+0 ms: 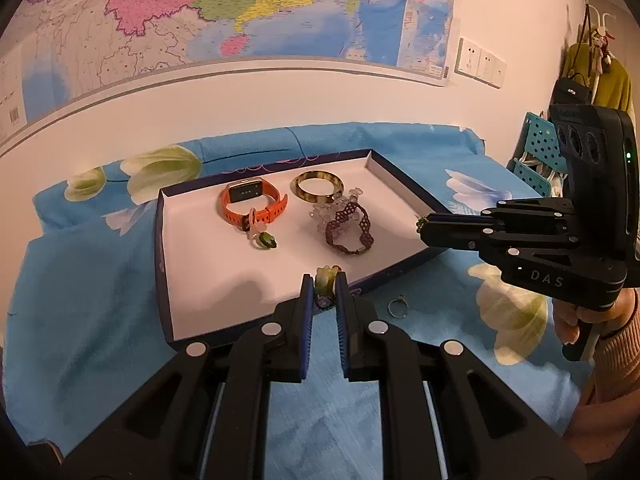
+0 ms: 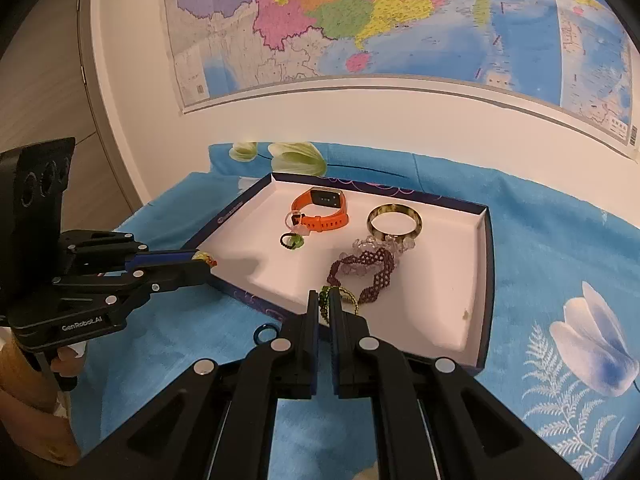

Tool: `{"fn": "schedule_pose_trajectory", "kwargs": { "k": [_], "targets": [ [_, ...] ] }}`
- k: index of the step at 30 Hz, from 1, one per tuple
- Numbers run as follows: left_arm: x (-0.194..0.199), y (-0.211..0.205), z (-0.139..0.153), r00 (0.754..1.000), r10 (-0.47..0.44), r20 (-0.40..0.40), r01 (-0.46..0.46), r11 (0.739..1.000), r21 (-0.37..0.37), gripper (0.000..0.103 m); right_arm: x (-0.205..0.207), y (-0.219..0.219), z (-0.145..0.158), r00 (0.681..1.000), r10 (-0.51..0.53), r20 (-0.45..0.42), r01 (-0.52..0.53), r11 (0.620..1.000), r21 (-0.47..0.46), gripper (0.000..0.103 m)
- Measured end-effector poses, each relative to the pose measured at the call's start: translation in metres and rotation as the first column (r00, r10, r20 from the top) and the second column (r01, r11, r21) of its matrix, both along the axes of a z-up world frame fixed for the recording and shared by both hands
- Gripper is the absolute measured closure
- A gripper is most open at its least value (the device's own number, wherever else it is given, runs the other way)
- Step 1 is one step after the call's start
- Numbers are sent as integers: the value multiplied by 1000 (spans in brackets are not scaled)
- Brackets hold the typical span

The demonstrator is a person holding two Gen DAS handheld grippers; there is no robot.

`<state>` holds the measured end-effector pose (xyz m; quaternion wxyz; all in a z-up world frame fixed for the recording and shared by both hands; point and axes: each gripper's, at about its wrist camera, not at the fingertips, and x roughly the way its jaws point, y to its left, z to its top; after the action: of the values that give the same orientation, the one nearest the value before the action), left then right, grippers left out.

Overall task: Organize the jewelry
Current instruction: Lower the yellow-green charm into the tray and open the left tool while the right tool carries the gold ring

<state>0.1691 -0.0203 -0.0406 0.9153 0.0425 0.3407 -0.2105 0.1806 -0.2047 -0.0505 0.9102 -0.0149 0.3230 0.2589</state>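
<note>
Jewelry lies in a shallow tray [image 1: 168, 264] with a white floor and dark blue walls, set on a blue flowered cloth [image 1: 80, 340]; what is under the cloth does not show. Inside the tray an orange watch [image 1: 251, 202] sits toward the back, with a small green ring [image 1: 267, 241] just in front of it, touching a clear ring at the strap. A brown-and-amber bangle [image 1: 317, 187] lies to the watch's right. In front of the bangle a dark red beaded bracelet [image 1: 349, 232] overlaps a clear beaded one [image 1: 326, 212].

The left tool [image 1: 325, 285] is clamped on a green, chunky piece [image 1: 324, 280] at its tips, over the tray's near wall. The right tool [image 2: 325, 300] is closed on a thin beaded ring [image 2: 340, 295] of green and yellow beads, held over the tray's near edge beside the red bracelet. A hand [image 1: 568, 320] with an orange-brown sleeve grips the right tool's handle.

One loose metal ring [image 1: 397, 306] rests on the cloth outside the tray, just in front of its near wall, between the two tools. A map [image 1: 240, 12] hangs on the wall behind.
</note>
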Motion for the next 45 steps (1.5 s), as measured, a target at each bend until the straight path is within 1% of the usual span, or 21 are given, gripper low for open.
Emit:
{"fn": "schedule_pose_trajectory", "kwargs": {
  "k": [14,20,28,45],
  "targets": [
    [19,-2,-4,1000,18,-5,-18,1000,20,92,25,12,-2,1000,8,-6,-8,1000,-20,99],
    [32,-1,-8,999,27,-19,-26,999,23,92,36,19,-7,1000,4,-16,-5,999,-36,99],
    [47,-2,-13,998,40,-38,-39,999,38,92,50,24,-14,999,3,-46,-5,999,-42,99],
    [68,-6,-26,995,61,-76,-56,996,71,92,66,30,-26,996,4,-87,-11,997,-76,99]
  ]
}}
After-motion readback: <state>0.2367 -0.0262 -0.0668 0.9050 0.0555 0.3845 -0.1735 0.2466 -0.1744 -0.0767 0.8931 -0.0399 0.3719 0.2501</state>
